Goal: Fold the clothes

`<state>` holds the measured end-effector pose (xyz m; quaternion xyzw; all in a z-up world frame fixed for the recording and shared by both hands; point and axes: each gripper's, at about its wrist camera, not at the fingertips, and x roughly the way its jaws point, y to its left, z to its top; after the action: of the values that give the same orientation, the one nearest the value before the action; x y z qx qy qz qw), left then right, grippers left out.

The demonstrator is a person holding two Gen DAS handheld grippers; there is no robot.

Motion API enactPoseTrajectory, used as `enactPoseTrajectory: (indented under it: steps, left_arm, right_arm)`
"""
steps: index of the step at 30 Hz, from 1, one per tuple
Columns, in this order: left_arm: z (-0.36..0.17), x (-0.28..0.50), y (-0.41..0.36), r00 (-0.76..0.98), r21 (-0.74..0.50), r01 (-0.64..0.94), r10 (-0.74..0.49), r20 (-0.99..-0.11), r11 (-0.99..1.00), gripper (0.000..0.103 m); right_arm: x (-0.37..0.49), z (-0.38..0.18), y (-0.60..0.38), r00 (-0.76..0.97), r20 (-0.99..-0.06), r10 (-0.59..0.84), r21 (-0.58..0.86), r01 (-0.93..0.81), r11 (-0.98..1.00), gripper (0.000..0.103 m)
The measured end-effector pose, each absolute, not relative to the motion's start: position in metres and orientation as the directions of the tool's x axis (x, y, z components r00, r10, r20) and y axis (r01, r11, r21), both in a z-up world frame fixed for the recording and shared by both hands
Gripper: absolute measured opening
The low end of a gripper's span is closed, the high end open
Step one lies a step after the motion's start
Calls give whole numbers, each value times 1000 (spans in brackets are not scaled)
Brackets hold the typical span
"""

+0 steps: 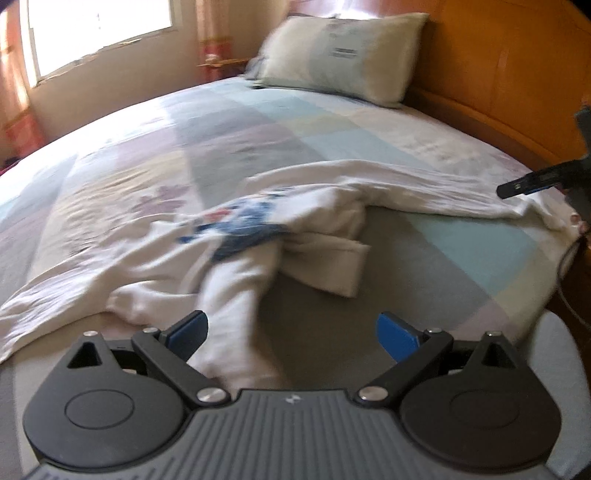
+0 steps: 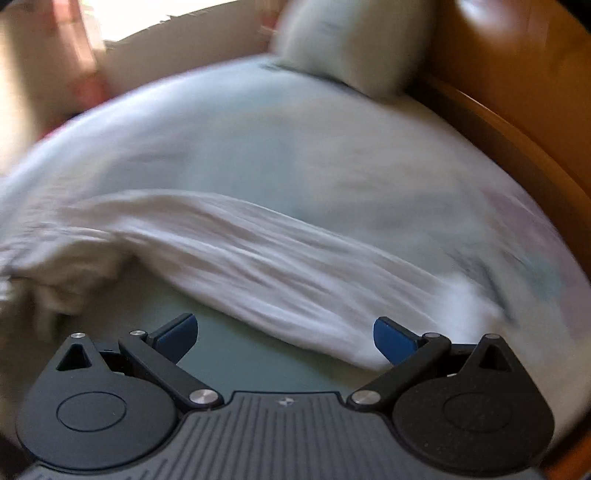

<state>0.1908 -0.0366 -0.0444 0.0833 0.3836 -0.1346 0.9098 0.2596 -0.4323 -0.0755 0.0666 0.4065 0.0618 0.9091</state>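
A white garment with a blue and red print (image 1: 258,229) lies crumpled across the bed. One sleeve runs toward my left gripper (image 1: 291,332), which is open with the sleeve's end lying between its blue fingers. My right gripper (image 2: 284,332) is open and empty just above the bed, with a stretch of the white garment (image 2: 258,258) right in front of it. The right gripper also shows at the right edge of the left wrist view (image 1: 517,186), over the garment's far end. The right wrist view is blurred.
The bed (image 1: 461,251) has a pastel patchwork cover. A pillow (image 1: 343,55) lies at the head against the wooden headboard (image 1: 517,74). A window (image 1: 99,26) and a small bedside stand (image 1: 218,62) are at the far left.
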Motion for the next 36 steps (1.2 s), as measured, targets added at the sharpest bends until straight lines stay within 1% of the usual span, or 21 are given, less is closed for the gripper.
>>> enactPoseTrajectory:
  steps: [3,7,11,12,14,15,20,22,25,28,32,36]
  left_arm:
    - [-44,196,-16,678,17,253,-165,-716,967,98]
    - [-48,199,3,684,-5,202,-145,-715,979,98]
    - [-53,202,17,683,-22,163,-129,-719,986,98]
    - [-54,202,20,682,-28,157,-129,-720,987,98]
    - [-56,201,26,682,-37,147,-129,-720,988,98]
    - [-56,201,29,683,-42,142,-128,-720,989,98]
    - [-61,205,43,682,-55,108,-114,-723,993,98]
    - [-62,206,50,684,-58,90,-105,-722,994,98]
    - [-62,208,59,683,-75,63,-98,-724,995,98]
    - [-61,210,60,687,-89,50,-99,-720,995,98]
    - [-56,206,51,691,-85,67,-107,-715,994,98]
    - [-44,194,40,707,-74,96,-120,-697,993,98]
  right_arm:
    - [276,-64,-385,673,-683,285,210,-193,959,102]
    - [307,-59,-319,637,-663,393,222,-334,916,88]
    - [344,-57,-260,599,-645,473,240,-429,871,75]
    - [353,-57,-247,592,-643,487,243,-445,862,74]
    - [372,-58,-224,578,-645,500,242,-465,851,65]
    - [382,-59,-213,570,-649,504,242,-473,847,64]
    - [413,-80,-177,507,-701,501,235,-500,834,52]
    - [410,-90,-170,476,-719,506,238,-516,823,47]
    - [394,-106,-166,440,-735,516,246,-535,808,48]
    - [368,-110,-167,456,-727,514,222,-552,804,50]
    - [340,-98,-173,499,-718,484,168,-551,817,51]
    - [304,-74,-192,540,-667,513,205,-529,823,54]
